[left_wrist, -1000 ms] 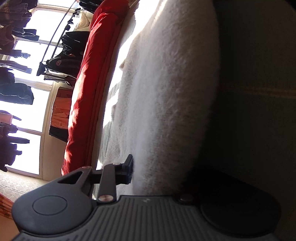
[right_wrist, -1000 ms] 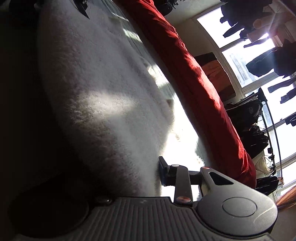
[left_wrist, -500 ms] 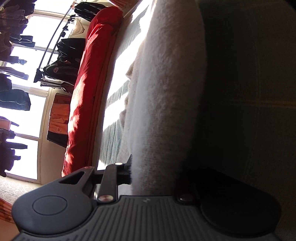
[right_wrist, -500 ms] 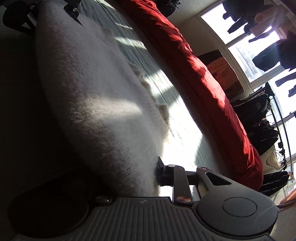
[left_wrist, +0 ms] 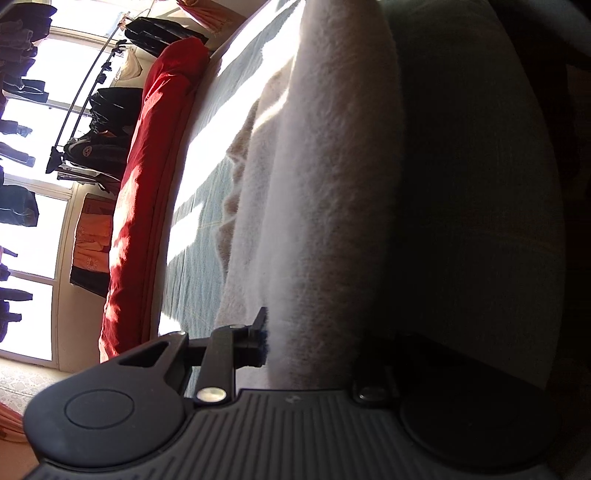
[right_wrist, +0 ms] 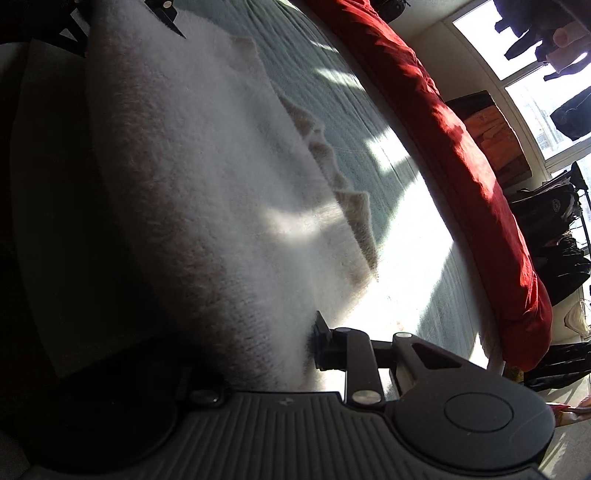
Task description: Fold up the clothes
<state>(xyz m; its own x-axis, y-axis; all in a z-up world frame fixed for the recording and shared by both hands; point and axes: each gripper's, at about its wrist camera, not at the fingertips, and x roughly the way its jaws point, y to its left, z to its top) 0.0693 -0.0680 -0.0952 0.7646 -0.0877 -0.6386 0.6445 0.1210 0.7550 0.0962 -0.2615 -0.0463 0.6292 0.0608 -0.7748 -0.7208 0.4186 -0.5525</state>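
Pinching a fluffy white garment in the left gripper, fingers narrow, one black pad pressed into the fuzz and the other lost in the dark. Same with the right gripper: narrow, one pad tight against the soft knit, the other hidden under it. Too fuzzy and bunched to tell if a sweater or a cardigan.

Hanging between both grippers in a thick band, lifted off the pale green bed cover. Looser wavy edge drooping down toward the sunny part of the bed. Far end of the band up by the other gripper's black tip in the right view.

Further out, a long red duvet along the far side of the bed, then a rail of dark hanging clothes and bright windows.

Could go wrong: slipping out, since thick fluff squashes and only a small bite is held. Could sag or twist in the middle if one side gets ahead of the other, leaving a crooked fold. Could catch the drooping edge underneath and lump up when laid down.

Small round badge on a dark bag on the rail, too blurry to read. No other writing to be seen.
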